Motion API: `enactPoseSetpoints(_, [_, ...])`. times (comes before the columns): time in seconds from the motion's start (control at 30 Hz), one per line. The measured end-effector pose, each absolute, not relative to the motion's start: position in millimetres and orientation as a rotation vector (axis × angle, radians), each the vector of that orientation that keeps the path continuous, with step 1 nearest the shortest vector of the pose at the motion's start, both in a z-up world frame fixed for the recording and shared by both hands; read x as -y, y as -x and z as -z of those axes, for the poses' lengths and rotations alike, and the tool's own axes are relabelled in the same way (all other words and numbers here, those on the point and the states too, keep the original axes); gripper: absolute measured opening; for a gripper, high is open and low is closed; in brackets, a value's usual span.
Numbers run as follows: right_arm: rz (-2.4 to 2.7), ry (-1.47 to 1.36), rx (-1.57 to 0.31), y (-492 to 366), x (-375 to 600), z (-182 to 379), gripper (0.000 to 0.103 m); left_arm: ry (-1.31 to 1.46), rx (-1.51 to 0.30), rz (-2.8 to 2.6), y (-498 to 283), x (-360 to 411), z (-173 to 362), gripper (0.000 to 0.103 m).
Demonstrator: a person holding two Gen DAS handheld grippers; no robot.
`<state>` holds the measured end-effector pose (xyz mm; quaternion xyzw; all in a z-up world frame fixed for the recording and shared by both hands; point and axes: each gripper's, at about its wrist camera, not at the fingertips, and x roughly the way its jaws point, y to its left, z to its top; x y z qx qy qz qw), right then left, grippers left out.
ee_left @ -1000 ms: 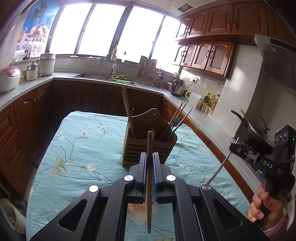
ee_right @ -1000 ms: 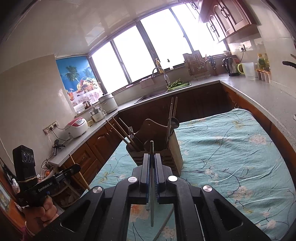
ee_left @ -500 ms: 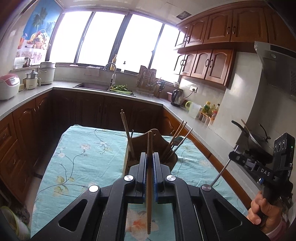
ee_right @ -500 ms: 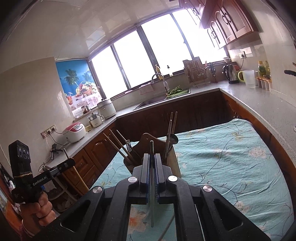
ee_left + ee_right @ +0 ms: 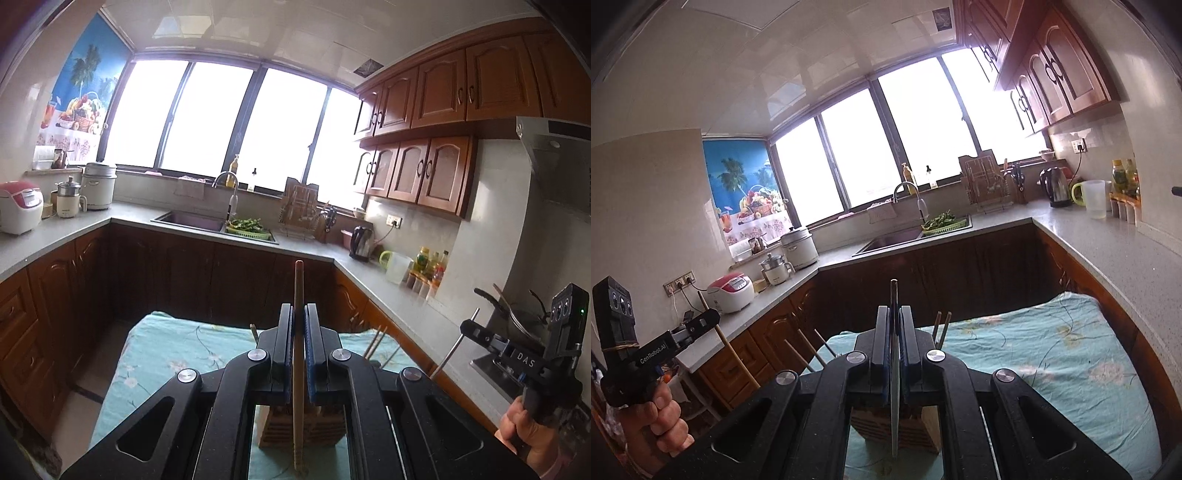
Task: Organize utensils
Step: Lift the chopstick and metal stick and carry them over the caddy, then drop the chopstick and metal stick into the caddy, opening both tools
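Left wrist view shows the black left gripper closed on a long wooden chopstick-like stick, its blue-lined fingers pressing the stick from both sides so that it stands upright, one end above the fingertips and the other hanging below over the slatted wooden utensil holder. That holder sits on the teal floral tablecloth directly beneath the gripper, with thin chopstick tips rising from it just to the right of the fingers. Off to the right, a hand holds the black right gripper, which pinches a slim metal utensil handle angled downward. Right wrist view shows the same right gripper clamped on the thin metal utensil, seen edge-on and upright above the wooden holder, with wooden chopsticks leaning out to the left and two more poking up just to the right. At the left edge the left gripper carries its wooden stick at a slant. Beyond the table stand dark wooden base cabinets, a grey countertop with a steel sink, a white and red rice cooker, and a bright window.
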<state>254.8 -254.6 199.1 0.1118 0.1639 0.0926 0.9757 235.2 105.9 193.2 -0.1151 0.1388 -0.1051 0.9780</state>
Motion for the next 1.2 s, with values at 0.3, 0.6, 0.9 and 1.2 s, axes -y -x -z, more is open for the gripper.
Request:
enactPoseSetpoints(0.3, [-0.166,-0.165,-0.282,-295.3,240.4,-205.3,0.005,0.216,-0.197,0.154,-278.1,-77.3,-183.4,0.004])
enactPoseSetpoints(0.6, [-0.143,-0.158,-0.313,-309.7,233.4,-166.3,0.005,0.23,-0.234,0.134,-317.6,-57.0,-125.1,0.004])
enactPoseSetpoints(0.9, [-0.14,-0.193,-0.413,-307.9,234.7,-118.9,0.005,0.258,-0.336,0.138,-338.1,-66.6,-94.0,0.004])
enactPoseSetpoints(1.2, [-0.125,-0.222,-0.471,-311.8,245.5,-107.2,0.005,0.231,-0.375,0.166,-336.3,-82.3,-109.3,0.005])
